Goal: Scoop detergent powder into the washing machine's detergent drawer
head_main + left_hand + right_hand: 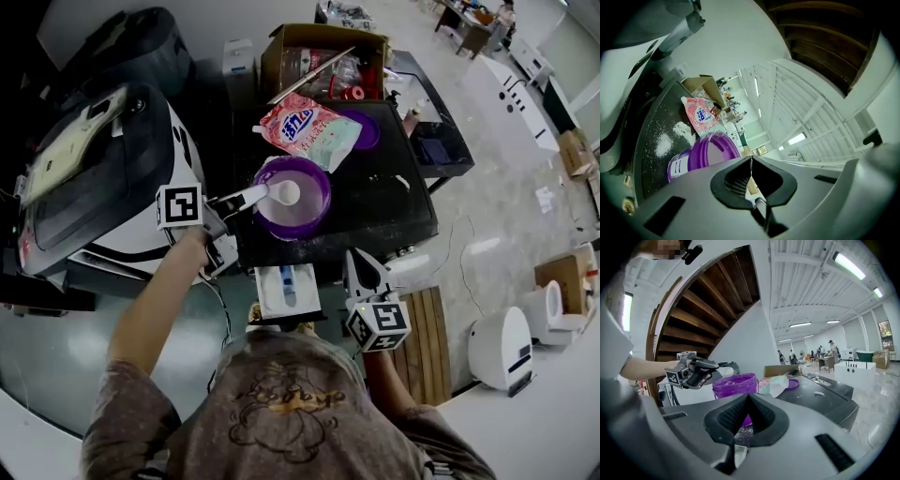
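Observation:
A purple tub (294, 199) of white powder stands on the black washing machine top (394, 202). My left gripper (223, 208) is shut on the handle of a white scoop (284, 192), whose bowl hangs over the tub's mouth. In the left gripper view, the tub (701, 157) lies beyond the closed left gripper (751, 161). The detergent drawer (286, 291) is pulled out below the machine's front edge. My right gripper (361, 270) is shut on nothing, just right of the drawer. The right gripper view looks past the right gripper (747, 401) at the tub (736, 383) and the left gripper (693, 371).
A pink detergent bag (309, 128) and the purple lid (367, 128) lie behind the tub. Spilled powder (663, 143) dusts the top. An open cardboard box (323, 58) stands at the back, a black-and-white appliance (94, 178) at the left, a wooden pallet (431, 342) at the right.

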Demonstrator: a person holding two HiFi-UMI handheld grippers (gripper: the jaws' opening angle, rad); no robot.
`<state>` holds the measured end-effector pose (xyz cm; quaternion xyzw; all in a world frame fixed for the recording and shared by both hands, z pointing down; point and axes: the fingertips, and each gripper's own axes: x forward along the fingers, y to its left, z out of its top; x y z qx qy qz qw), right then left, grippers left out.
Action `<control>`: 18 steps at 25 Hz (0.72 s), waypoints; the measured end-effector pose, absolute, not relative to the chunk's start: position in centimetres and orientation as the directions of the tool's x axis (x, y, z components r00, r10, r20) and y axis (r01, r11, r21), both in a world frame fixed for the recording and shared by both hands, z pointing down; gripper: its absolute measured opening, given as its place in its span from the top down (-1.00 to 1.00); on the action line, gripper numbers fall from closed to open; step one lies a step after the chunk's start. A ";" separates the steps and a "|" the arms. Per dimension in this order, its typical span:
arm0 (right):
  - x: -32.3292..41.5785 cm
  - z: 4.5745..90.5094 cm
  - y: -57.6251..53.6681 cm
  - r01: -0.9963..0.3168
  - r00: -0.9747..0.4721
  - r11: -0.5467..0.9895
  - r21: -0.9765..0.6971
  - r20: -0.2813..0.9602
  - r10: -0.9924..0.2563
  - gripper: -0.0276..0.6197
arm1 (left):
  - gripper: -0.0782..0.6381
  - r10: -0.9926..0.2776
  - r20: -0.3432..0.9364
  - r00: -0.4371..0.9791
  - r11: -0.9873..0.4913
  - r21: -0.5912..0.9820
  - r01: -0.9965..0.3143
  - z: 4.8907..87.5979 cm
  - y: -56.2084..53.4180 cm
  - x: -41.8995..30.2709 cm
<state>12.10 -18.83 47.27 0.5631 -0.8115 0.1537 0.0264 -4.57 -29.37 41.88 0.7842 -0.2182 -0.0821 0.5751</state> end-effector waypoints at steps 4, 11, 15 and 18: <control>12.6 47.5 -18.3 -0.913 -0.393 0.351 -0.209 0.223 -0.892 0.91 | 0.72 -0.479 0.109 0.871 -0.213 0.948 -0.236 42.7 -28.1 -5.0; 12.7 47.7 -17.6 -0.906 -0.413 0.374 -0.201 0.222 -0.883 0.91 | 0.72 -0.517 0.083 0.852 -0.224 0.948 -0.228 42.1 -26.3 -5.4; 12.0 47.4 -17.2 -0.906 -0.411 0.371 -0.204 0.217 -0.885 0.91 | 0.72 -0.511 0.070 0.857 -0.248 0.942 -0.225 41.2 -25.1 -5.7; 11.4 47.1 -16.5 -0.907 -0.407 0.365 -0.209 0.215 -0.888 0.91 | 0.72 -0.502 0.064 0.863 -0.259 0.940 -0.220 40.6 -23.8 -6.0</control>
